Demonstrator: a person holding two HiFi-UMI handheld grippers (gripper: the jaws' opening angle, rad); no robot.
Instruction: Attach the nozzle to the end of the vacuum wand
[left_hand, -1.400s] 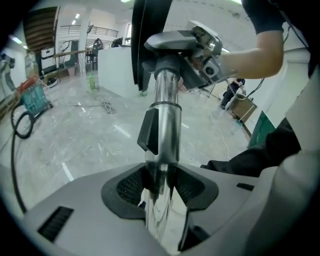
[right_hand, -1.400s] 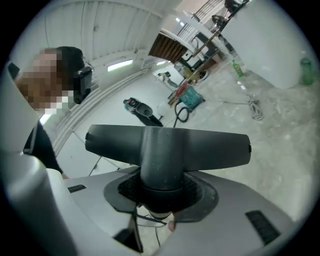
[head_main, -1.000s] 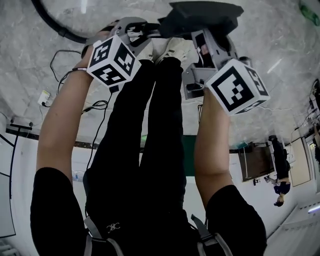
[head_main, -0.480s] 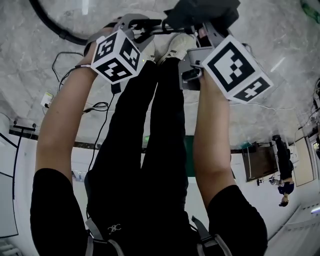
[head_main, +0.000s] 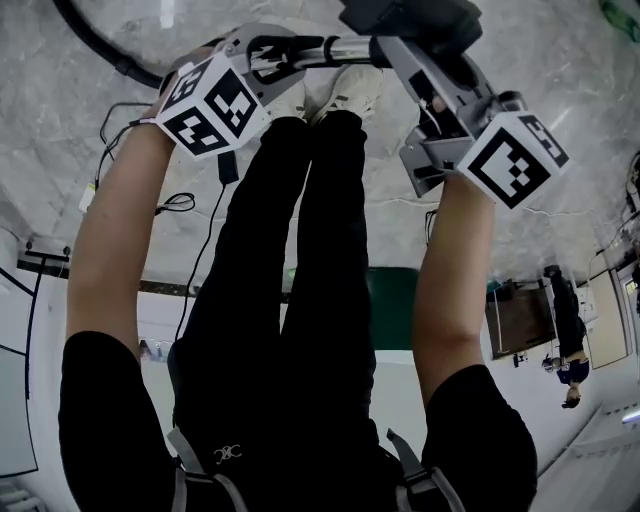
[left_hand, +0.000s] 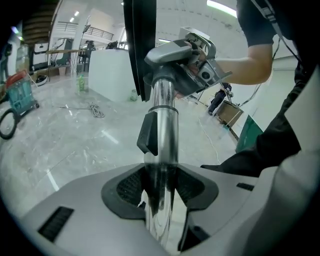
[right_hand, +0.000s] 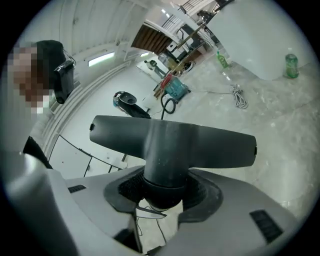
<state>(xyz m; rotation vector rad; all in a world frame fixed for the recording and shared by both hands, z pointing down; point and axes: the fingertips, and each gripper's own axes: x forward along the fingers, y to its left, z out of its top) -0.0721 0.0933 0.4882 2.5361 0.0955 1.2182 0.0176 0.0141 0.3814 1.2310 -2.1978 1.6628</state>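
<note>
In the head view my left gripper (head_main: 268, 55) is shut on the chrome vacuum wand (head_main: 340, 47), which runs to the right above the white shoes. My right gripper (head_main: 420, 62) is shut on the neck of the dark grey nozzle (head_main: 410, 20), held right at the wand's end. The left gripper view looks along the wand (left_hand: 162, 125), clamped between my left gripper's (left_hand: 160, 187) pads, up to the nozzle (left_hand: 140, 45). In the right gripper view the T-shaped nozzle (right_hand: 170, 142) sits crosswise, its round neck between my right gripper's (right_hand: 162, 192) pads.
I stand on a marble floor; my black trouser legs and white shoes (head_main: 345, 95) are under the grippers. A black hose (head_main: 100, 45) curves at top left, thin cables (head_main: 190, 205) trail left. A green panel (head_main: 390, 305) and another person (head_main: 565, 355) lie behind me.
My right gripper has swung out to the right with the nozzle, its marker cube now lower and further right. More of the wand shows between the grippers. The left gripper shifted slightly left.
</note>
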